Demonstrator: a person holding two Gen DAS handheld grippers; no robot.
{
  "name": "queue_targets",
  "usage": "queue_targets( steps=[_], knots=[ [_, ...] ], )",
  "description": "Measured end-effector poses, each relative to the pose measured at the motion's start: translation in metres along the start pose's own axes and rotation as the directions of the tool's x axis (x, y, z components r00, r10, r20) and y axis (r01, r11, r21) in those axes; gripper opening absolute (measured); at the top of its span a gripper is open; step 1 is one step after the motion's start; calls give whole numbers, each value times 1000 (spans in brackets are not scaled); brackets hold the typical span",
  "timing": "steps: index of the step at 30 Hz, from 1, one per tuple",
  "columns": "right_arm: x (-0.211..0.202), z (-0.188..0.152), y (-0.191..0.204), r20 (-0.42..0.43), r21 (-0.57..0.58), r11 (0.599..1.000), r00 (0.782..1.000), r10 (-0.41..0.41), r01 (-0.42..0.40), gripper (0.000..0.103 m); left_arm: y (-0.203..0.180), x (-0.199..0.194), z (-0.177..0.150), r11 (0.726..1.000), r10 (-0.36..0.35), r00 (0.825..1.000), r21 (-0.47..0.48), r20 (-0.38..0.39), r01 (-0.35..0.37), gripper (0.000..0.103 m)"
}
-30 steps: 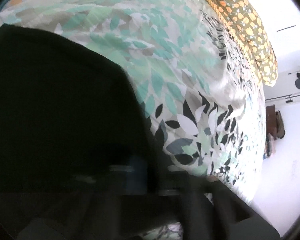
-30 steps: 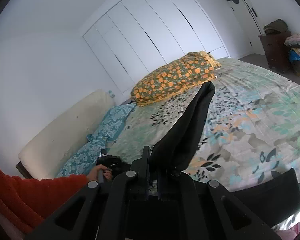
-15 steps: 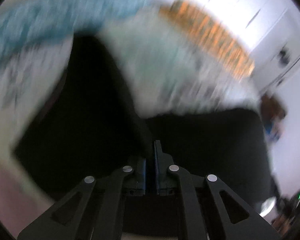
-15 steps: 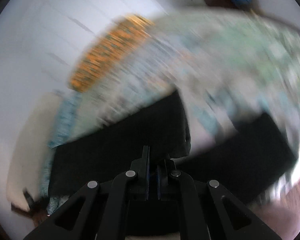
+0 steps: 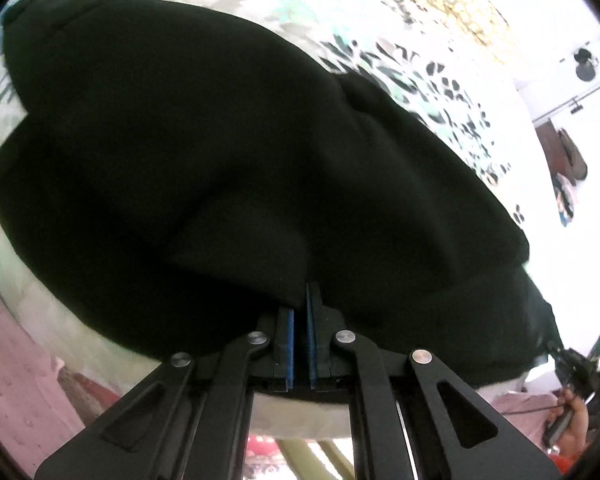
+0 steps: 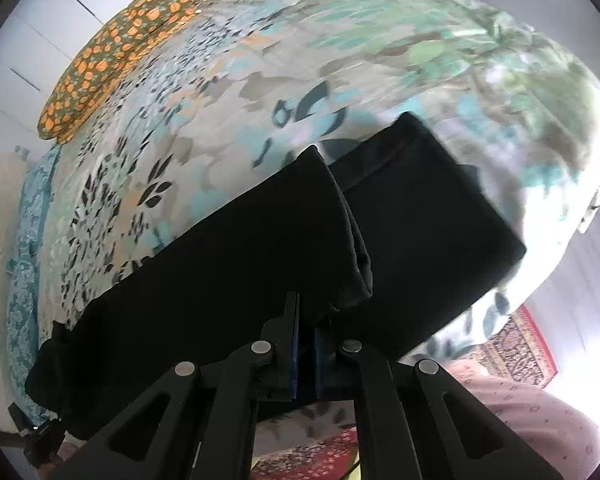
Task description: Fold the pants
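Matt black cloth pants (image 5: 228, 152) lie on a soft, leaf-printed cotton-like bedspread (image 6: 260, 80).

Black pants (image 6: 228, 264) lie doubled over near the foot edge of the leaf-print bed (image 6: 340, 52), one layer folded atop another, hems toward the bed's middle.

Black pants (image 6: 228, 264) and an orange-patterned pillow (image 6: 112, 48) lie on the leaf-print bed (image 6: 340, 52).

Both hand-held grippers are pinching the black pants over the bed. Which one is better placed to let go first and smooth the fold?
Probably the right hand-held gripper. Its hem corner of the black pants already lies over the lower layer on the floral bedspread. The left hand-held gripper holds fabric that bulges.
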State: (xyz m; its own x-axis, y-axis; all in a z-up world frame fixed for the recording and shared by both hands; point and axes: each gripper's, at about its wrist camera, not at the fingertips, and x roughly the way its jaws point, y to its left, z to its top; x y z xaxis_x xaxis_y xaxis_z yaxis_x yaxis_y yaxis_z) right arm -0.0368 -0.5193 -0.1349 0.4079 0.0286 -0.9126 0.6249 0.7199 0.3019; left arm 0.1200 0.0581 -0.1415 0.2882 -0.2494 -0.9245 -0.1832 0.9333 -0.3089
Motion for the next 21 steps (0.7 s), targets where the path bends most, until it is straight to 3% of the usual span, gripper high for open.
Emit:
queue_targets(
  steps=[11,21],
  knots=[
    [-1,14,-35,-8,49,995,996,-87,87,6,-31,14,-23,993,-22,997,118,-69,30,4],
    [1,12,-53,-31,134,986,995,-92,95,6,-35,23,-20,991,-45,994,118,-101,57,5]
  ],
)
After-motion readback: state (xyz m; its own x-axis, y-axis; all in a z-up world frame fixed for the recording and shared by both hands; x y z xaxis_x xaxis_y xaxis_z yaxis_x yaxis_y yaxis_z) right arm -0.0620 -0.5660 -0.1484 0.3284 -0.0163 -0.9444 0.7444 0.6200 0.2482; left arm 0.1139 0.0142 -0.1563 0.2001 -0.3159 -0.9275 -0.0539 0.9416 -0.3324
